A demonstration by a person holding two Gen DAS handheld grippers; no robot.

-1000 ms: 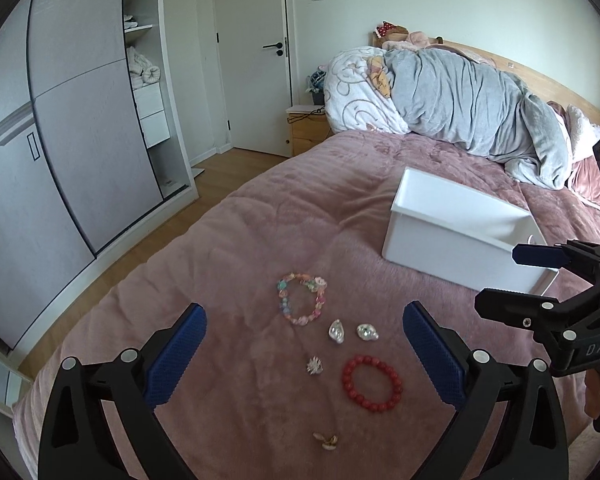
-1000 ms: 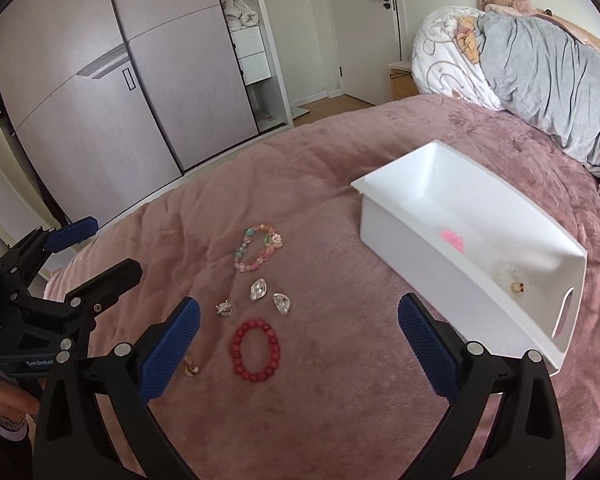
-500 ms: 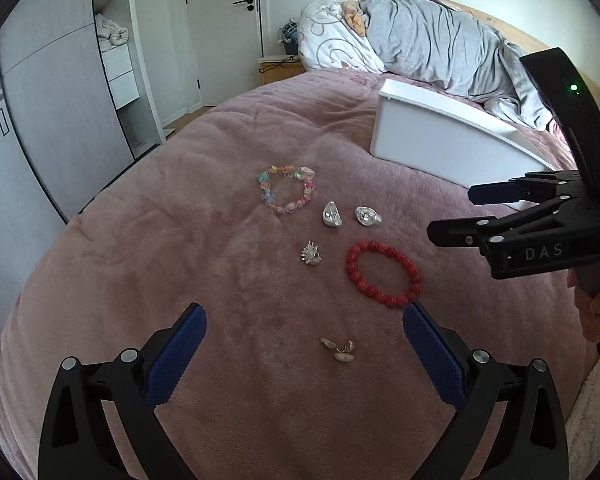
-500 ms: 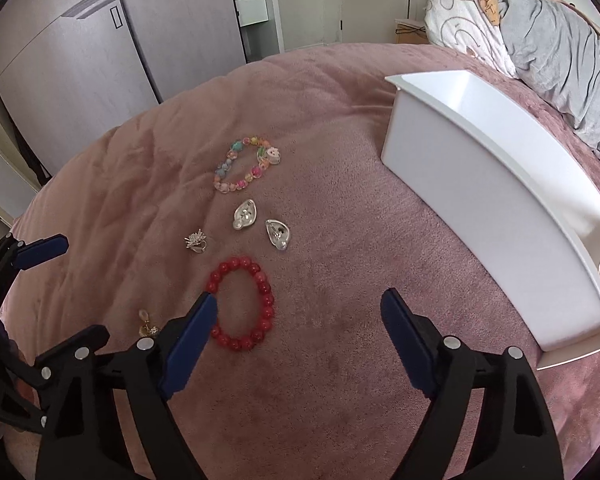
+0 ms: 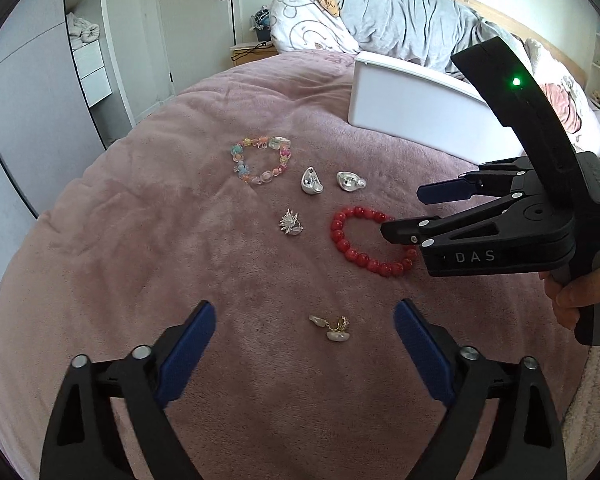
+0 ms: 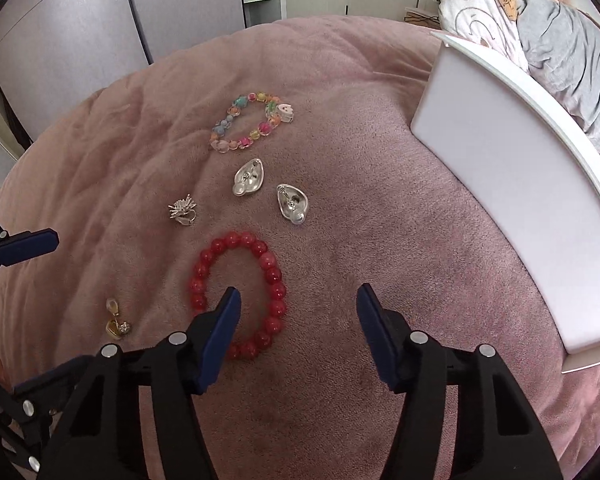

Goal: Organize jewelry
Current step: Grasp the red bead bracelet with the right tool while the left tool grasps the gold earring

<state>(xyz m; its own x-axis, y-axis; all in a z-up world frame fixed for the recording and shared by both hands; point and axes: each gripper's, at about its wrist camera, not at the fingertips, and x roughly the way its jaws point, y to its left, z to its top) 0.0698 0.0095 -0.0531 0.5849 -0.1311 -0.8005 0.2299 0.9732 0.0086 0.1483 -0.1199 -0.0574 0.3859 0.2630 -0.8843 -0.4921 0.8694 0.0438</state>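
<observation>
A red bead bracelet (image 6: 236, 276) (image 5: 354, 246) lies on the pink blanket (image 6: 380, 240). My right gripper (image 6: 298, 300) is open just above it, its left finger over the ring's middle, the right finger outside the ring; it shows in the left wrist view (image 5: 402, 210). My left gripper (image 5: 304, 316) is open and empty, low over a gold earring pair (image 5: 332, 326) (image 6: 117, 322). Farther off lie a pastel bead bracelet (image 5: 260, 158) (image 6: 252, 122), two silver drop earrings (image 5: 311, 181) (image 5: 350, 181) (image 6: 249, 178) (image 6: 293, 203) and a spiky silver ring (image 5: 290, 223) (image 6: 183, 210).
A white bin (image 6: 512, 184) (image 5: 416, 110) stands on the bed to the right of the jewelry. Grey duvet and pillows (image 5: 400, 20) pile at the headboard. Wardrobe doors (image 6: 80, 28) and a room door (image 5: 196, 20) lie beyond the bed's edge.
Both grippers have dropped lower and closer to the jewelry. The right gripper has moved over the red bracelet and narrowed slightly; the left has come down over the gold earrings.
</observation>
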